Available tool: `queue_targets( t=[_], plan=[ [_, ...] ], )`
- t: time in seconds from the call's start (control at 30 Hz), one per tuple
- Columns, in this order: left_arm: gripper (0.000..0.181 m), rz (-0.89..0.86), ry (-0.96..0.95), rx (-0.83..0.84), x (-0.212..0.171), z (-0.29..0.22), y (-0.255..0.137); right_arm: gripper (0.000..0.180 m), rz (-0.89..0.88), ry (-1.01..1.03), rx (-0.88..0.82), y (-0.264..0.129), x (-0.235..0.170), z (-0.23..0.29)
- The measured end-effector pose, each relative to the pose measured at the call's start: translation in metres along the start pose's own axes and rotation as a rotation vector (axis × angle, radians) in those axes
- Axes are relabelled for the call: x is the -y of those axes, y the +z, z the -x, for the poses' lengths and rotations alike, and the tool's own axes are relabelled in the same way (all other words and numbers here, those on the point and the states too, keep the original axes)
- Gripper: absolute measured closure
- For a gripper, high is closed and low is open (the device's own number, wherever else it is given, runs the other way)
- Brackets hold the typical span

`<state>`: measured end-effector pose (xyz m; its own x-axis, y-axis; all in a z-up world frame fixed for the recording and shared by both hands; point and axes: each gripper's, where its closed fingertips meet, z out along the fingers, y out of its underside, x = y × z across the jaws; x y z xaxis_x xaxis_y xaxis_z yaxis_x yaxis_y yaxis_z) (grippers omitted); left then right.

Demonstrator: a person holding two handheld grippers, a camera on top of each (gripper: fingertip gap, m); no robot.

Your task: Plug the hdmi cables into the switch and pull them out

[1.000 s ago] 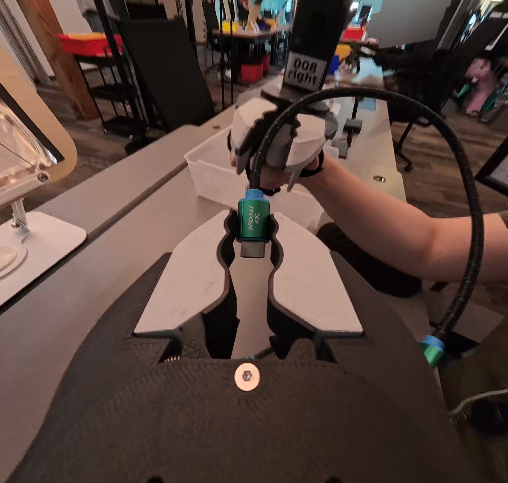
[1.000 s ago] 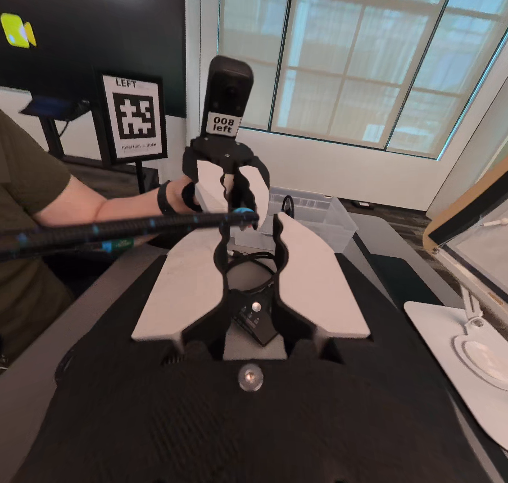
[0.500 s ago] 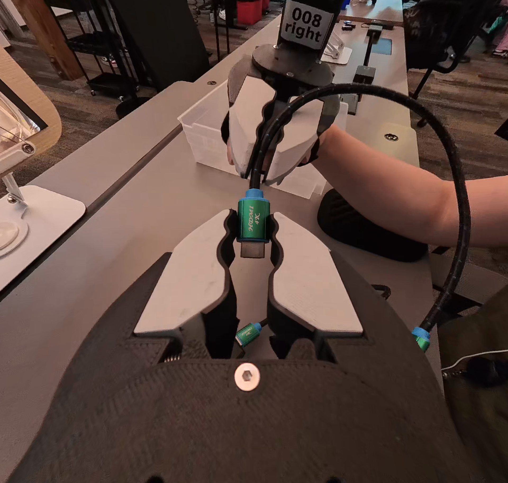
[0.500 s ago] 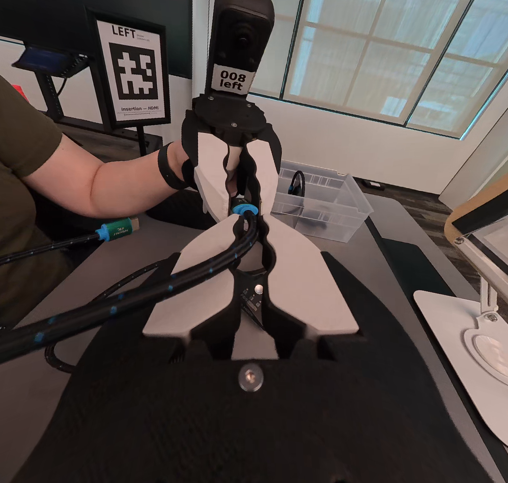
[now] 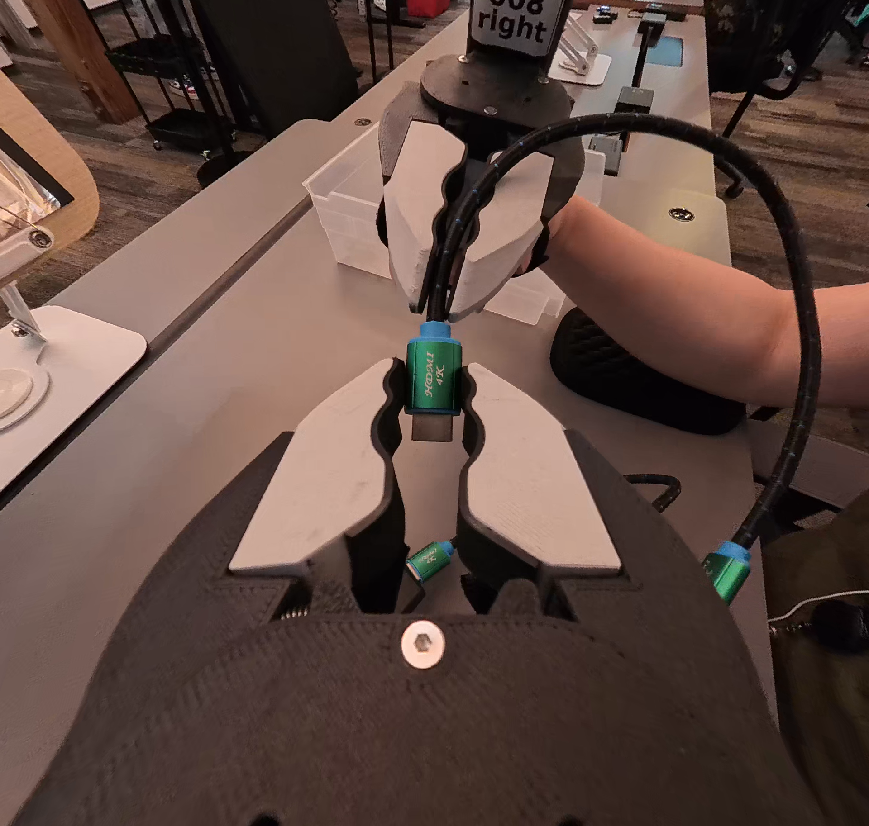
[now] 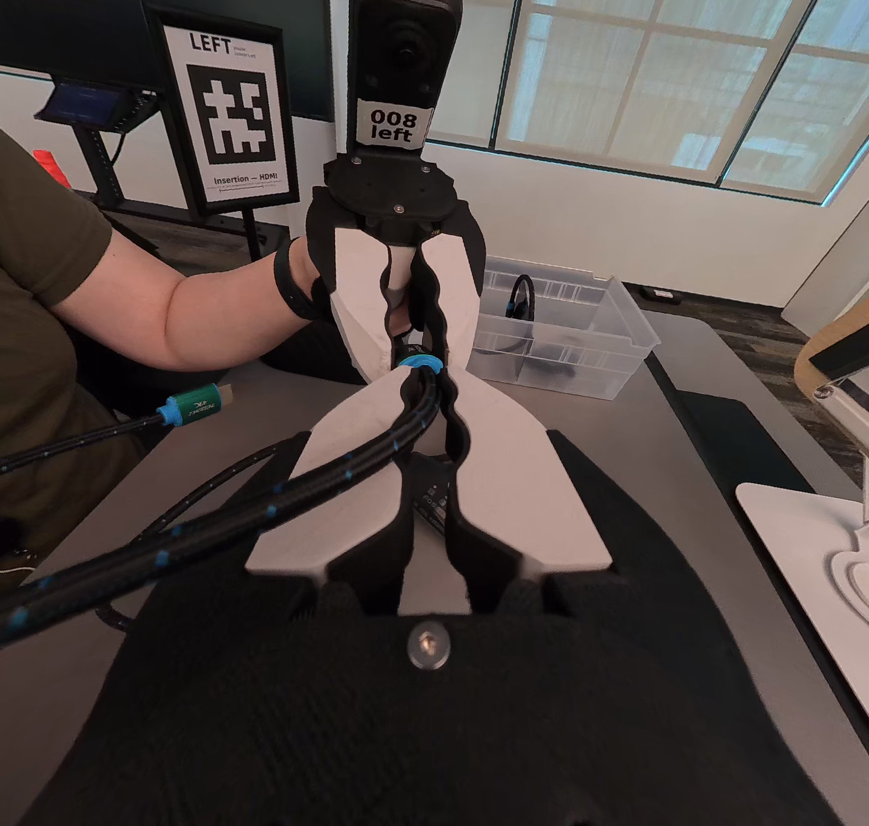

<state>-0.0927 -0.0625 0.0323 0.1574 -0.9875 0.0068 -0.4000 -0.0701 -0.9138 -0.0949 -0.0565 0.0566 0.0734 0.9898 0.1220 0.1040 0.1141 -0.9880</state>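
My left gripper [image 5: 432, 371] is shut on the green HDMI plug [image 5: 432, 380] with a blue collar, its metal tip pointing back at me. The black braided cable [image 5: 776, 249] arcs right to a second green plug [image 5: 726, 573] hanging free. My right gripper [image 5: 435, 312] faces the left one and is shut on the cable just behind the plug. In the right wrist view the cable [image 6: 329, 484] runs between my right gripper's [image 6: 425, 380] fingers to the blue collar [image 6: 418, 361]. The black switch [image 6: 432, 498] lies on the table under the fingers. Another green plug [image 5: 428, 563] lies by it.
A clear plastic bin [image 6: 564, 347] with a coiled cable stands behind the grippers on the grey table [image 5: 235, 380]. A white stand base [image 5: 61, 371] is at one side. A black pad [image 5: 635, 380] lies under the person's forearm [image 5: 705, 333]. A framed marker sign [image 6: 230, 117] stands behind.
The right gripper has come close to the left one and shut on the cable behind the plug. Both views have tilted down toward the table. The left gripper still holds the plug.
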Motion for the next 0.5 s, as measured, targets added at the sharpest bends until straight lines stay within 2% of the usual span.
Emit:
queue_targets(
  t=[0.23, 0.33, 0.4, 0.5],
  plan=[
    [0.156, -0.093, -0.021, -0.002, 0.007, 0.0, -0.007, 0.172, 0.021, -0.083, -0.053, -0.004, 0.006, 0.0],
    [0.125, -0.133, -0.004, 0.027, -0.012, 0.005, -0.026, 0.172, 0.062, -0.128, -0.102, -0.017, 0.009, 0.0],
    [0.117, -0.061, 0.066, 0.081, -0.042, 0.016, -0.034, 0.172, 0.047, -0.139, -0.132, -0.03, 0.016, -0.001],
    [0.112, 0.191, 0.278, 0.188, -0.097, 0.036, -0.04, 0.172, 0.008, -0.15, -0.17, -0.048, 0.028, -0.003]
  ],
)
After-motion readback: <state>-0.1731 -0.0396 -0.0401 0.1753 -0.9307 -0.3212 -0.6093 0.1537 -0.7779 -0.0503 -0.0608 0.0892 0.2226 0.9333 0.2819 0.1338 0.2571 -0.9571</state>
